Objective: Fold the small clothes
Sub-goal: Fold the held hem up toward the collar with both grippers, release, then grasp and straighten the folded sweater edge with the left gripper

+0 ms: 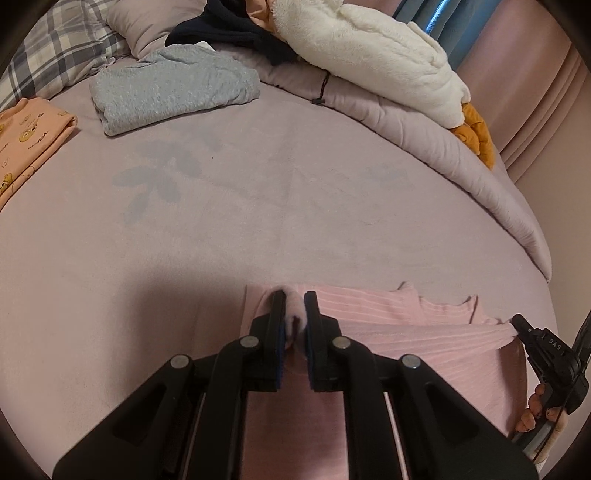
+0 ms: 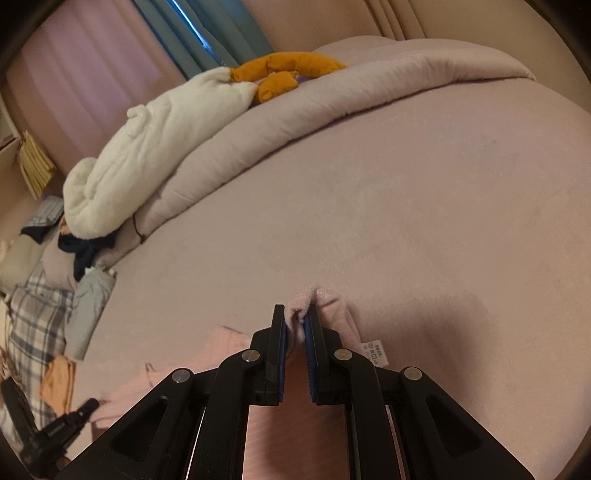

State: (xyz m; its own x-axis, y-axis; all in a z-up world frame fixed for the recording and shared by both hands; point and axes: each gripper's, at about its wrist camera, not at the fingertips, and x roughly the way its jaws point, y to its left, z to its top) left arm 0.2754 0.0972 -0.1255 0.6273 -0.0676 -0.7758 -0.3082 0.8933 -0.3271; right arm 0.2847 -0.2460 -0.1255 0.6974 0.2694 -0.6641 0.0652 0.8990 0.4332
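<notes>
A pink ribbed garment (image 1: pixel 388 325) hangs stretched between my two grippers just above the near part of the bed. My left gripper (image 1: pixel 294 301) is shut on a bunched edge of it. My right gripper (image 2: pixel 295 314) is shut on another bunched edge (image 2: pixel 317 299), with a white care label (image 2: pixel 375 352) hanging beside it. In the left wrist view the right gripper (image 1: pixel 517 321) shows at the far right, pinching the garment's edge. In the right wrist view the left gripper (image 2: pixel 86 406) shows at the lower left.
The mauve bed sheet (image 1: pixel 258 206) lies ahead. A folded grey garment (image 1: pixel 173 88) and a folded orange printed garment (image 1: pixel 26 144) lie at the far left. A white fleece (image 1: pixel 376 55), dark clothes (image 1: pixel 229 29), a plaid pillow (image 1: pixel 55 48) and a rolled duvet (image 1: pixel 424 140) line the far side.
</notes>
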